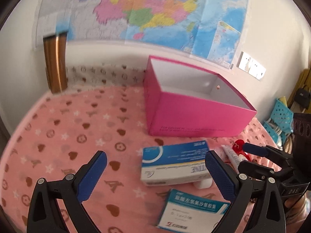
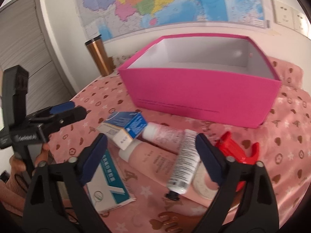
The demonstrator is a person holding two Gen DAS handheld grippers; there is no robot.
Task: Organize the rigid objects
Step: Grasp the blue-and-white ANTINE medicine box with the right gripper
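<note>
Nearest to the right wrist camera, the right gripper [image 2: 151,155] is hovering over a small pile of things on the pink patterned blanket [image 2: 287,151], with its two fingers standing wide apart and holding nothing. Between these fingers are lying a white tube with black print [image 2: 184,163] and a pale pink tube [image 2: 153,157], and a second pink tube with a white cap [image 2: 163,134] is lying just behind them. A teal and white medicine box [image 2: 106,184] is lying under the left finger, and a red plastic clip [image 2: 239,147] is lying beside the right finger. A blue and white medicine box [image 2: 124,128] is resting tilted on top of the pile.

In the left wrist view, the left gripper [image 1: 155,176] is also hanging above the blanket with its fingers spread apart and empty, and the same blue and white box is lying between them.

Farther back, the open pink box [image 2: 198,95] is standing on the blanket, and what can be seen of its white inside is showing nothing in it. A copper tumbler [image 2: 99,58] is standing by the wall, and a coloured map [image 2: 165,2] is hanging above.

The step in hand seems to be choosing a first object, since nothing appears put away yet. The next move probably calls for lowering one gripper around a single item, perhaps the top box, closing firmly on its flat sides, and then carrying it over the near wall of the pink box.
</note>
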